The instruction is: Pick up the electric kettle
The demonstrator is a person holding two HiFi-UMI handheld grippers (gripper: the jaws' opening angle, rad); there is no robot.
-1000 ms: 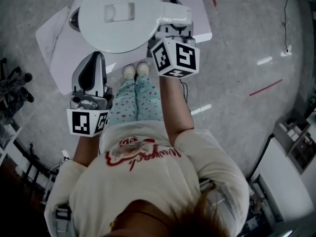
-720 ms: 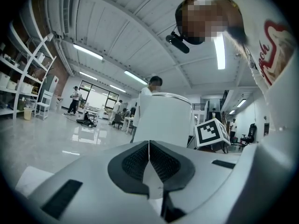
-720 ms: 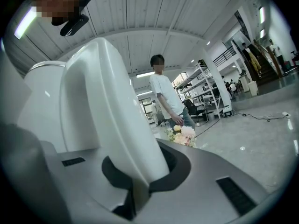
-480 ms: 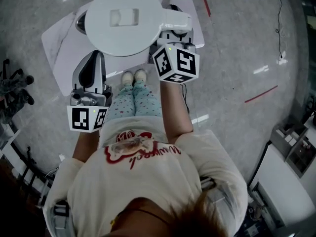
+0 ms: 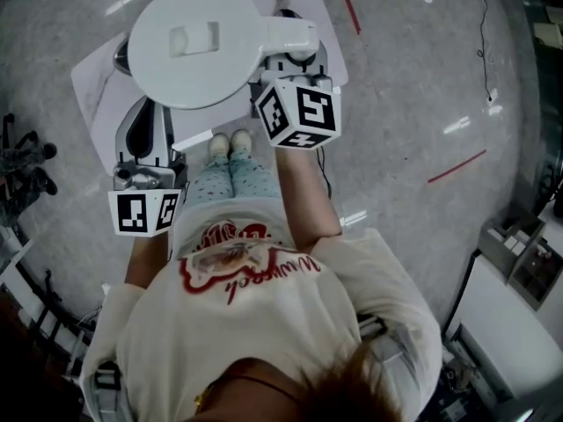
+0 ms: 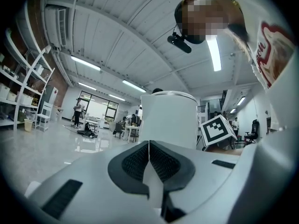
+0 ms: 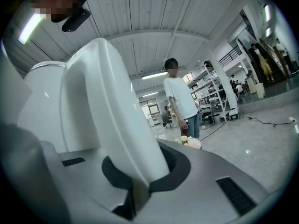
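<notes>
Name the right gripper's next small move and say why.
Probably a short straight lift with the kettle upright: the right gripper is shut on its handle, the left gripper is shut and empty beside it, and the table lies right beneath.

White electric kettle (image 5: 195, 44), lid shut, upright, handle pinched by fingers of right gripper (image 7: 138, 174).

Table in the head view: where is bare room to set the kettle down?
Bare top shows at the left corner of the table, beside the left gripper, and in a strip along its near edge between the grippers. The kettle, held by the right gripper, crowds and hides the middle.
</notes>
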